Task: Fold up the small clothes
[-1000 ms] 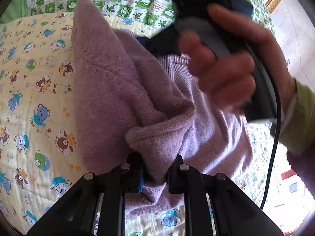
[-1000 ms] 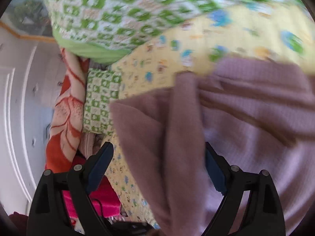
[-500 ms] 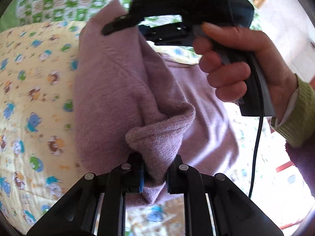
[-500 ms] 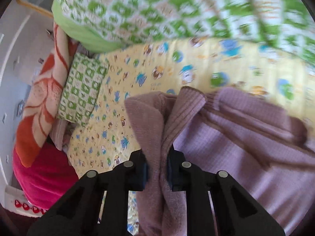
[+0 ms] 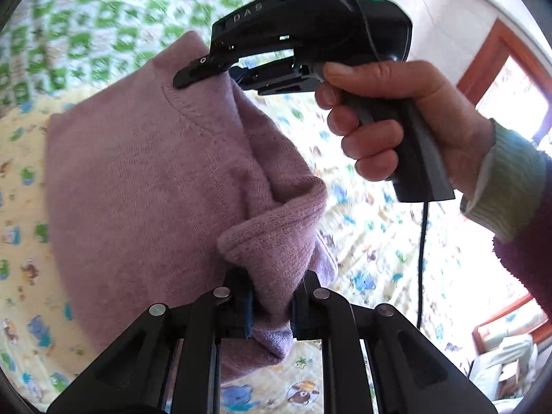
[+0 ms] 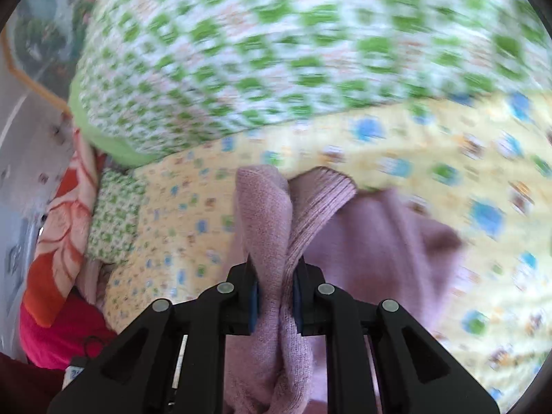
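The yellow animal-print bedspread (image 5: 372, 241) fills the lower and middle ground of both views, with a green-checked quilt (image 6: 276, 51) bunched across the top of each frame. Over the bedspread hangs the mauve knitted sweater (image 5: 145, 179), lifted clear in the middle of the left wrist view and spread from upper centre down to the bottom edge. That top-to-bottom run is its stretched axis, held at both ends. At the upper end, the right gripper (image 5: 207, 69) is clamped on a seamed edge of the knit, carried by the person's hand (image 5: 396, 120) at centre right. At the lower end, the left gripper (image 5: 272, 307) is pinched on a ribbed fold at bottom centre. In the right wrist view the right gripper (image 6: 274, 296) shows the same bite, its blue pads squeezing a doubled ribbed band at bottom centre while the loose body of the sweater trails to the lower right. The fold to come likely depends on keeping both ends level as the cloth is laid down on the bedspread below.
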